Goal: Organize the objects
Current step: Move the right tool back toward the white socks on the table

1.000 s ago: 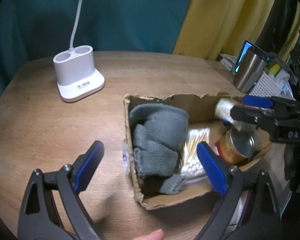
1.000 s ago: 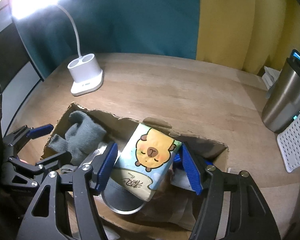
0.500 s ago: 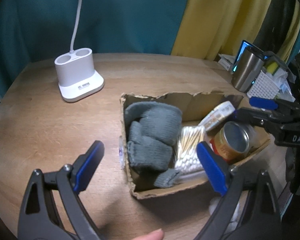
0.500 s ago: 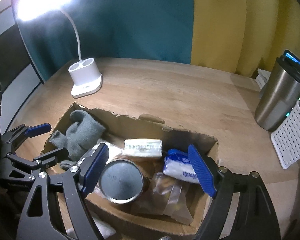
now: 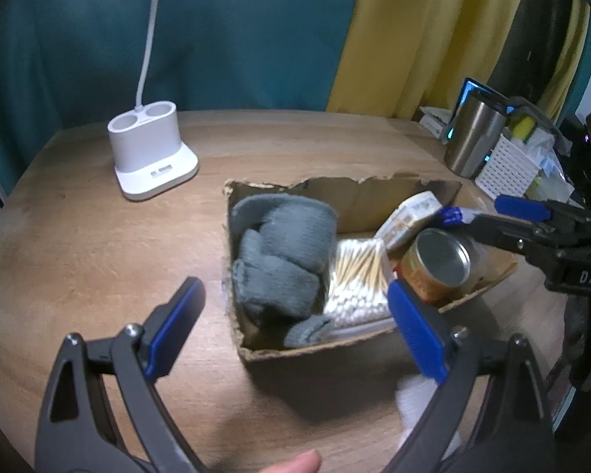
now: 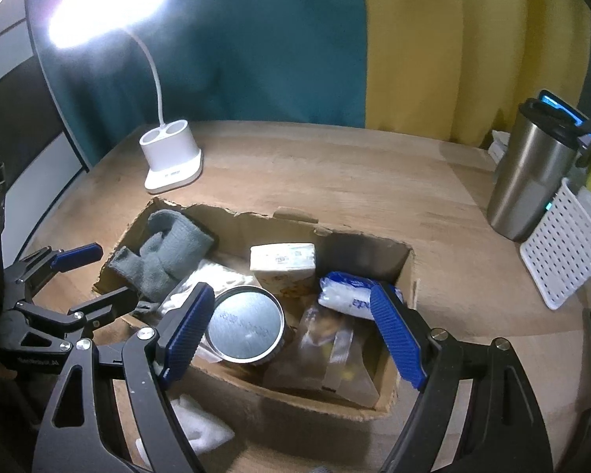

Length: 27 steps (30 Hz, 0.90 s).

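Both grippers hang with jaws spread wide and nothing between them. From its own camera the right gripper [image 6: 291,335] sits above the near wall of the cardboard box [image 6: 319,402], its blue pads straddling the tin can [image 6: 246,325] and the clear plastic bag [image 6: 331,351] without touching either — a pose that reads as a hand just free of a load, or choosing its next one. The left gripper [image 5: 295,331] hovers over the wooden table [image 5: 98,236] at the box's left end, tilted down and forward, one pad over bare wood and the other above the bundle of cotton swabs [image 5: 358,276]; a fingertip of the person shows at the bottom edge of that view. The things being organized are nearly all inside the box, packed side by side, apparently so each has its own patch of floor: grey socks [image 5: 283,252] at the left end, swabs next to them, the can standing upright with its metal end up, a small pale carton [image 6: 283,262] leaning against the back wall, a blue-and-white tissue pack [image 6: 350,295] at the right end. A white crumpled thing [image 6: 199,425], possibly tissue, lies on the table just outside the near wall, and I judge it the likeliest item left to gather. Well apart from the box stand the white lamp base [image 5: 151,157], a steel tumbler [image 6: 532,181] and a white perforated basket [image 6: 563,260] — these look like fixtures, not part of the sorting.
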Available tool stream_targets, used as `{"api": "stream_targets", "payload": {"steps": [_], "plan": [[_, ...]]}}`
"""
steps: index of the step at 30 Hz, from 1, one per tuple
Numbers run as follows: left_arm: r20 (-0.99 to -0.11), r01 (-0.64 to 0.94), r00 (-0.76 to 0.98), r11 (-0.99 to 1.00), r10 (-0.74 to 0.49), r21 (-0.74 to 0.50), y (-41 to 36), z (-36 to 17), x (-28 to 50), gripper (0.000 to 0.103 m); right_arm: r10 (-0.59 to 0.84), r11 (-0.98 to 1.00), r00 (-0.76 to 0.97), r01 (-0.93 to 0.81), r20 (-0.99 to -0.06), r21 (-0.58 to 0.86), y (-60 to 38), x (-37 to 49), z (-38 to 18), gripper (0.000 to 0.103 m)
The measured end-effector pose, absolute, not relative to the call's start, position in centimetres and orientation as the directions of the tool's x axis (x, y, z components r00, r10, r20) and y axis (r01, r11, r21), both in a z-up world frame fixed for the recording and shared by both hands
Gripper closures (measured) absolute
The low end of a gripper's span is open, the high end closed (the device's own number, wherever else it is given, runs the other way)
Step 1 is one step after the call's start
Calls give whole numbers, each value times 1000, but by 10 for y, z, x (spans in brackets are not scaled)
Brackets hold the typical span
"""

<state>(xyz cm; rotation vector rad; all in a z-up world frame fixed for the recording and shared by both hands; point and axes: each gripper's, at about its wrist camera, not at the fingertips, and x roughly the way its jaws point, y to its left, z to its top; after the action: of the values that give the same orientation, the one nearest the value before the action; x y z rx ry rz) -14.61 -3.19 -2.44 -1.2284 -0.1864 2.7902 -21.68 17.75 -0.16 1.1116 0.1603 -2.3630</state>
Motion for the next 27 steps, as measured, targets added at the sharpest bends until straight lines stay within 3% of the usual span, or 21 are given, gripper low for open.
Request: {"api": "stream_targets", "payload": {"steps": [27], "plan": [[-728, -34, -672, -988, 135, -152, -27, -29, -105, 8, -397, -862, -521, 494, -756, 113, 184, -162, -13, 19]]}}
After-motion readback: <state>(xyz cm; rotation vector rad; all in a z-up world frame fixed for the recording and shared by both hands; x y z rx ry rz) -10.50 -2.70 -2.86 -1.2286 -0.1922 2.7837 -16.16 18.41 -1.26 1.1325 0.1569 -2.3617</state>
